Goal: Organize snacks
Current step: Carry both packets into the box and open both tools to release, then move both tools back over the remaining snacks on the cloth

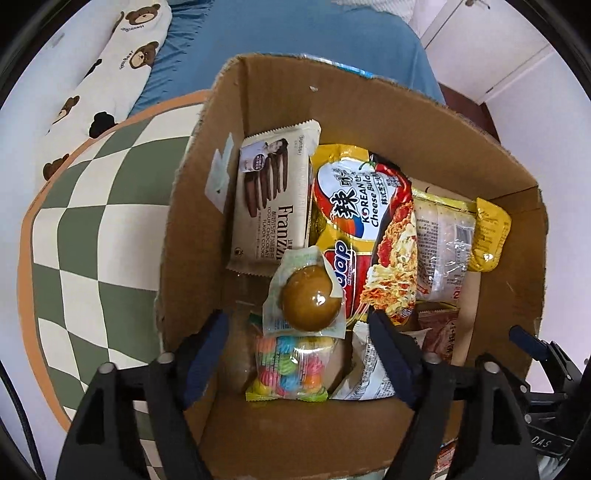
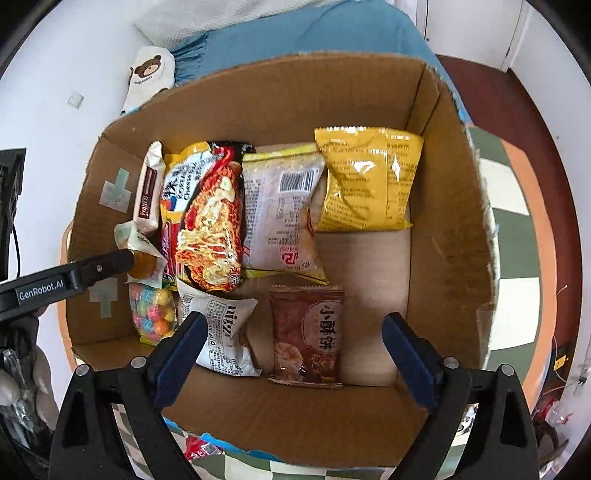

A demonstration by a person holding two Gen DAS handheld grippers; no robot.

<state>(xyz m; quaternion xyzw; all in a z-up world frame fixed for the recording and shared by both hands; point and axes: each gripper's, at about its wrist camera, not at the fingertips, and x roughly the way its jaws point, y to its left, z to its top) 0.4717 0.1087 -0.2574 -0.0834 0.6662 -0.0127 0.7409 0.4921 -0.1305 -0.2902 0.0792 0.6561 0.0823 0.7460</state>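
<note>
An open cardboard box [image 1: 406, 118] holds several snacks: a Franzzi cookie pack [image 1: 273, 199], Korean cheese noodles [image 1: 369, 236], a clear-and-yellow packet [image 2: 284, 214], a yellow bag [image 2: 365, 177], a white bag [image 2: 221, 332] and a colourful candy bag [image 1: 288, 365]. A round brown snack in a clear wrapper [image 1: 310, 302] lies on the candy bag, between the fingers of my left gripper [image 1: 295, 325], which is open, pads apart from it. My right gripper [image 2: 293, 328] is open over a brown shrimp-cracker pack [image 2: 306, 336] on the box floor.
The box [image 2: 295, 92] stands on a green-and-cream checkered mat [image 1: 92, 229]. Blue bedding [image 1: 295, 33] and a bear-print pillow [image 1: 110, 74] lie beyond it. Bare box floor [image 2: 369, 277] shows on the right. A red packet [image 2: 199, 448] peeks out under the near wall.
</note>
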